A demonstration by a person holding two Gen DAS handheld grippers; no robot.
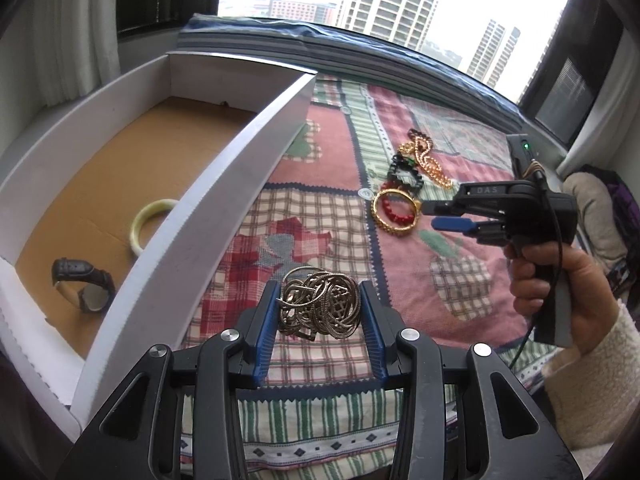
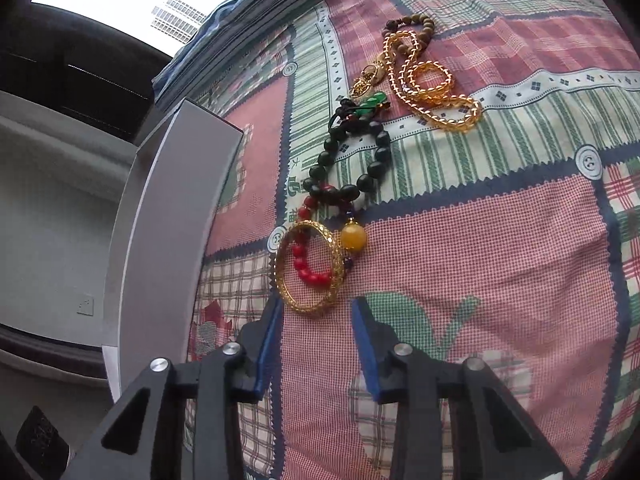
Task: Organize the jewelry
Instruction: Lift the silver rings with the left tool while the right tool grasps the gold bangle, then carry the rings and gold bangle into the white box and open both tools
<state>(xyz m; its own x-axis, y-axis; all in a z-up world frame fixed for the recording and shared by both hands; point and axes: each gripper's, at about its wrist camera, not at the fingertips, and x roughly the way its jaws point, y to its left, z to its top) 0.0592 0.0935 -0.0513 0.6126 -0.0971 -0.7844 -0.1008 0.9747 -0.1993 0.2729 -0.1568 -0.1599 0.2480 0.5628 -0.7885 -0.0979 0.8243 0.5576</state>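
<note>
My left gripper [image 1: 320, 300] is shut on a tangled silver chain [image 1: 320, 308], held above the quilt beside the white box [image 1: 240, 168]. Inside the box lie a pale green bangle [image 1: 150, 220] and a dark-strapped watch [image 1: 82, 286]. My right gripper [image 2: 316, 302] stands open just short of a gold bangle [image 2: 310, 268], with nothing pressed between its pads. The left wrist view shows this right gripper [image 1: 430, 216] level with the gold bangle [image 1: 394, 212]. Red beads [image 2: 304, 264] lie inside the bangle. Beyond it are a black bead bracelet [image 2: 352, 160] and a gold chain [image 2: 432, 92].
A patchwork quilt [image 2: 480, 280] covers the surface. The box wall [image 2: 160, 220] stands left of the jewelry pile. A yellow bead [image 2: 354, 236] and brown beads [image 2: 420, 28] lie in the pile. A hand and cream sleeve [image 1: 592, 360] hold the right gripper. A window runs behind.
</note>
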